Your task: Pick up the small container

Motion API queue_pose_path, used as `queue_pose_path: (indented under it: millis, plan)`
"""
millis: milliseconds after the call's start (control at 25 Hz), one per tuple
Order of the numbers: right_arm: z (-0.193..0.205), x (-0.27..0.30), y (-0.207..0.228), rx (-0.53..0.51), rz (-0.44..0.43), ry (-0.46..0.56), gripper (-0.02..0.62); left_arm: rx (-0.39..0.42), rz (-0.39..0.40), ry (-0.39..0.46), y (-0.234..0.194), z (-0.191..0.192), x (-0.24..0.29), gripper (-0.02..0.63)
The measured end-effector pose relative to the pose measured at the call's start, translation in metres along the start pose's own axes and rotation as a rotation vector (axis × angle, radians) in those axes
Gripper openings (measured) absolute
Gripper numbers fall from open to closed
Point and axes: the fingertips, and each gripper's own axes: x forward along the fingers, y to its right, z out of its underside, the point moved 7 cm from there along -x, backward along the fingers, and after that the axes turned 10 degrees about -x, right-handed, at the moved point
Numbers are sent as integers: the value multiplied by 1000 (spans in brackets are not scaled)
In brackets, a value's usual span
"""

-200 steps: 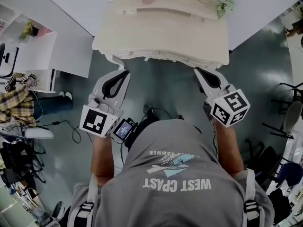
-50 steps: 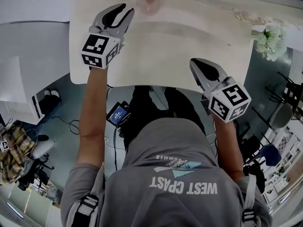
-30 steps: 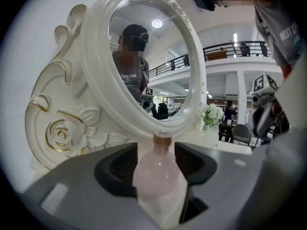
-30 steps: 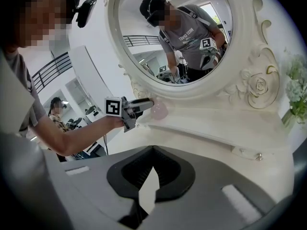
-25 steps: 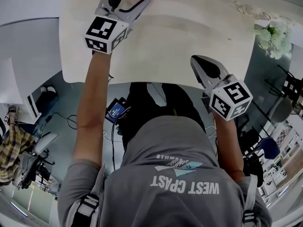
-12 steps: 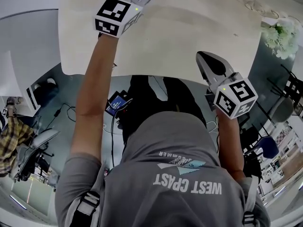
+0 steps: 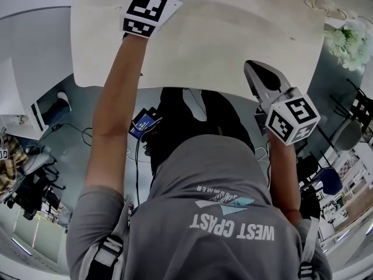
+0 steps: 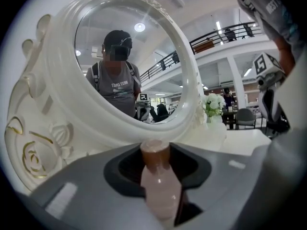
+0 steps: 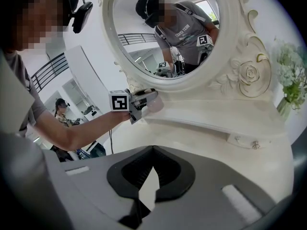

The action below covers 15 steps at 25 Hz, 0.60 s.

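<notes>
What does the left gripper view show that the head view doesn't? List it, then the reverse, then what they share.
Only the left gripper view: the small container between the left gripper's closing jaws, and the round mirror. Only the head view: that gripper's marker cube, the person's left forearm and the floor. Both: the table, the flowers and the right gripper.

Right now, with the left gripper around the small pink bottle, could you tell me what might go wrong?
1. The left gripper jaws are closing on the small container, a smooth, tapered bottle. A gap shows on one side, so it could be pushed sideways, tip or slip.
2. The mirror stands close behind it, so pushing forward may knock the bottle against the frame.
</notes>
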Motion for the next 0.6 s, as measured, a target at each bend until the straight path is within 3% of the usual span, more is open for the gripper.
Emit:
queue_pose_path:
  millis: [600]
  plan:
    - [4,-11,-3,-4,9,18,2,-70,-40,3,3,-1,-11,112]
